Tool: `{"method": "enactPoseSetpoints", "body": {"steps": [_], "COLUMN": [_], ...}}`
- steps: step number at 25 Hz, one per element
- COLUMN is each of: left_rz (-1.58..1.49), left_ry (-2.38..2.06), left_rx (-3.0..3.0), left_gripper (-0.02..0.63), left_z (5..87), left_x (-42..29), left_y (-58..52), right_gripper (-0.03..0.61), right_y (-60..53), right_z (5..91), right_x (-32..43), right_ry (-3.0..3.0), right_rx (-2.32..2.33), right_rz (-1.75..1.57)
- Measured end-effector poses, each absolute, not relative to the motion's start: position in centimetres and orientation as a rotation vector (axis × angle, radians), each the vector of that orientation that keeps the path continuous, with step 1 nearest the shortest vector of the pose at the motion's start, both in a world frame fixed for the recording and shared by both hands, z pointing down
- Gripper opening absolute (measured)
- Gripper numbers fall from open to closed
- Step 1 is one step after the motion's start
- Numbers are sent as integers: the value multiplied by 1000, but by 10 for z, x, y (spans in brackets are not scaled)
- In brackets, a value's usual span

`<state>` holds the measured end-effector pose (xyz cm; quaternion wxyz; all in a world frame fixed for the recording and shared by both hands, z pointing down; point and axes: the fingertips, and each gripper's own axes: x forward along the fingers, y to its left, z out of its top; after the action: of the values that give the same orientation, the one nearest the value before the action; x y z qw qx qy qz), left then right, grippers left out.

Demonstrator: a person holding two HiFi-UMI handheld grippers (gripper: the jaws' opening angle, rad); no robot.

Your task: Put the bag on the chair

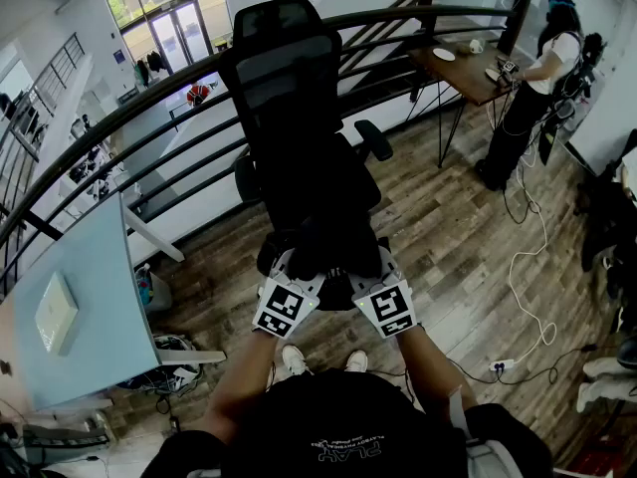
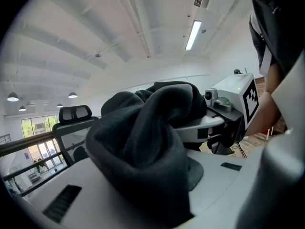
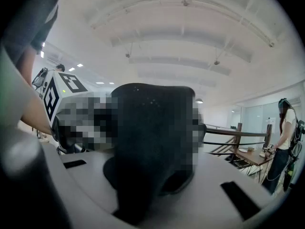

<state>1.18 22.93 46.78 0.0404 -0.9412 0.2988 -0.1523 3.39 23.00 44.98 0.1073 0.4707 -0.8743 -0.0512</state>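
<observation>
A black fabric bag [image 1: 333, 245] hangs bunched between my two grippers, just in front of the seat of a black office chair [image 1: 299, 118]. The left gripper [image 1: 288, 279] is shut on the bag's left side, and its dark cloth [image 2: 147, 151] fills the space between the jaws in the left gripper view. On the bag's right side the right gripper [image 1: 383, 275] is also shut, with the bag's fabric [image 3: 152, 147] pinched between its jaws. The chair's headrest [image 2: 74, 113] shows behind the bag in the left gripper view. Whether the bag touches the seat I cannot tell.
A curved dark railing [image 1: 149, 118] runs behind the chair. A light blue desk [image 1: 90, 267] stands at the left. At the far right a person [image 1: 542, 68] stands by a wooden table [image 1: 468, 68]. White cable [image 1: 528, 267] and a power strip [image 1: 498, 366] lie on the wood floor.
</observation>
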Motion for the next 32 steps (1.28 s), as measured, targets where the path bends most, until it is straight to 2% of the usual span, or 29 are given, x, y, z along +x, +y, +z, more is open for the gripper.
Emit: {"method": "enactPoseSetpoints", "body": {"steps": [32], "left_rz": [-440], "left_ry": [998], "left_rx": [-2852], "left_gripper": [72], "left_z": [446], "left_x": [66], "left_y": [234], "right_gripper": [41], "right_y": [234], "right_z": [427], "right_x": [87], "right_ry": [-2700], "right_rx": [1299], "right_rz": [-203]}}
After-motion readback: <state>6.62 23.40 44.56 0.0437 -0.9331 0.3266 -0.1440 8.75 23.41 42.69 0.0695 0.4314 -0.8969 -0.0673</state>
